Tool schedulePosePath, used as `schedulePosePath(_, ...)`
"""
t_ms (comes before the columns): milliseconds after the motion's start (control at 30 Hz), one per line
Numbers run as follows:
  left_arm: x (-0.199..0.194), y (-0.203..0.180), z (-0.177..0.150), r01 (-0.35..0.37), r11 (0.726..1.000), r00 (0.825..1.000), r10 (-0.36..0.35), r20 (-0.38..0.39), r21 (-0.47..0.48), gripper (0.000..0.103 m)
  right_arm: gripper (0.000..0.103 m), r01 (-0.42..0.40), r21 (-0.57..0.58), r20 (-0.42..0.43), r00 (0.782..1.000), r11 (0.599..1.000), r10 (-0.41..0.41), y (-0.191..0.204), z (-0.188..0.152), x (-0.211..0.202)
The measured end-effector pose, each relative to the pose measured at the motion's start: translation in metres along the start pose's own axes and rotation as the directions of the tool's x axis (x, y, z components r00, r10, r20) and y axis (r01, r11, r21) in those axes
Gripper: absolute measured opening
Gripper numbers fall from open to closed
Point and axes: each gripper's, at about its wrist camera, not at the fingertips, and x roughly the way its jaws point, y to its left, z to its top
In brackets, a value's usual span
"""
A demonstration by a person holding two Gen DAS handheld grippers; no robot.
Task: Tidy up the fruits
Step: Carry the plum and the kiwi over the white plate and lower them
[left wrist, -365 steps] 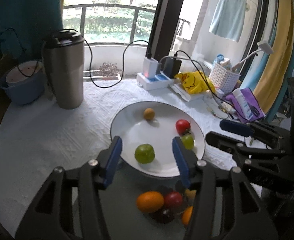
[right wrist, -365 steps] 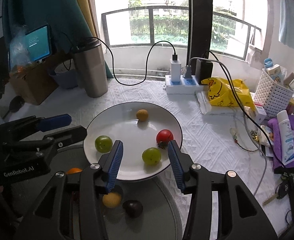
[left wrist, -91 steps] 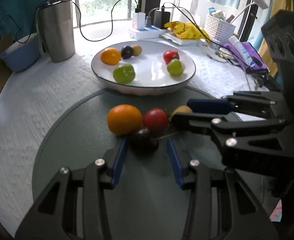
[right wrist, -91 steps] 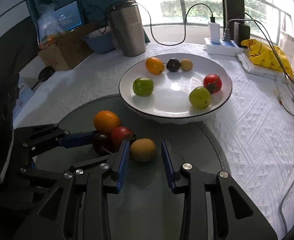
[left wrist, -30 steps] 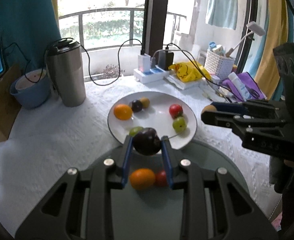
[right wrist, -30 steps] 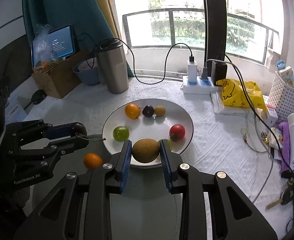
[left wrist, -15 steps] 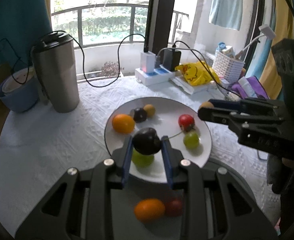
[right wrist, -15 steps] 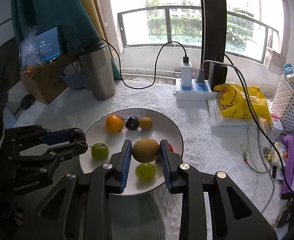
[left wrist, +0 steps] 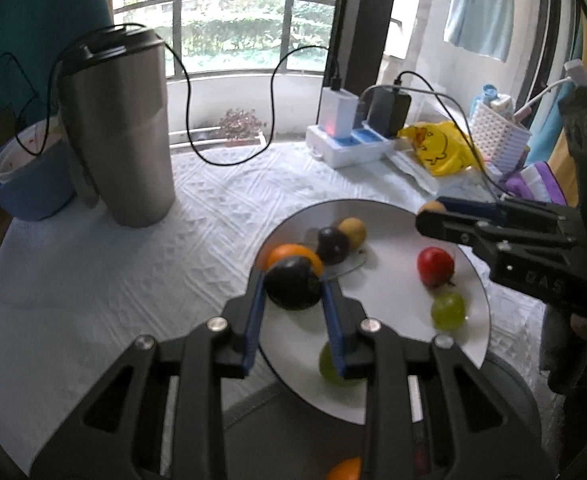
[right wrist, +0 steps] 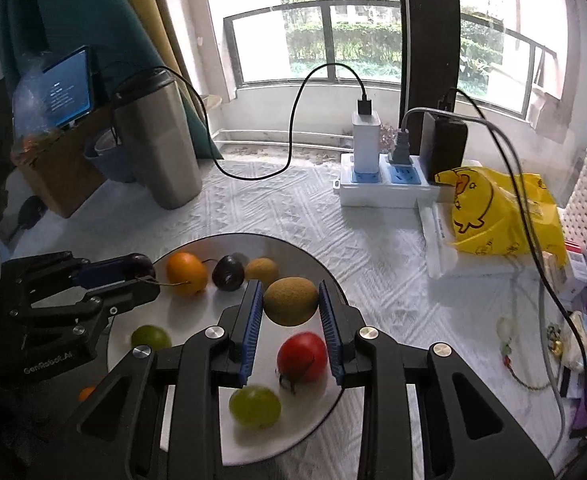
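One white plate (right wrist: 197, 364) with a dark rim sits on the patterned tablecloth (right wrist: 293, 208), and it's the biggest thing in play. I count six fruits lying on it, plus two more hanging above it in the tongs.

On the plate, seen from the right wrist: one orange (right wrist: 186, 267) at about 10 o'clock, one dark plum (right wrist: 228, 272) touching it at 11, one small tan fruit (right wrist: 262, 269) just beside that at 12. One red tomato (right wrist: 302, 357) with a little green stem sits around 4, a pale green grape-like fruit (right wrist: 255, 406) at 5, and a darker green lime-looking one (right wrist: 150, 337) at 8. The lower ones are a bit blurred.

The right gripper (right wrist: 291, 309) is clenched on a brownish-tan oval fruit (right wrist: 291, 301), rough matte skin, held over the plate's middle between the blue pads. The left gripper (left wrist: 293, 294) is clamped on a second dark plum (left wrist: 292, 288), glossy near-black with a thin stem, over the plate's 9 o'clock rim, hiding part of the orange from its own view.

Off the plate toward 6 o'clock, one more orange (left wrist: 343, 470) peeks out on the grey mat (left wrist: 293, 432), mostly hidden.

Background: one steel tumbler (right wrist: 155, 140) at 10 o'clock, one power strip (right wrist: 385, 184) at 1.
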Motion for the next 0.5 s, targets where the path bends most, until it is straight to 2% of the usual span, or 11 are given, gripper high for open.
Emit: schedulePosePath(500, 0.012, 0.004, -0.001, 0.031, 0.999, 0.999, -0.032, -0.035, -0.024, 0.03, 0.031, 0.013, -0.014, -0.052, 0.999, 1.0, -0.014, 0.003, 0.002, 0.035)
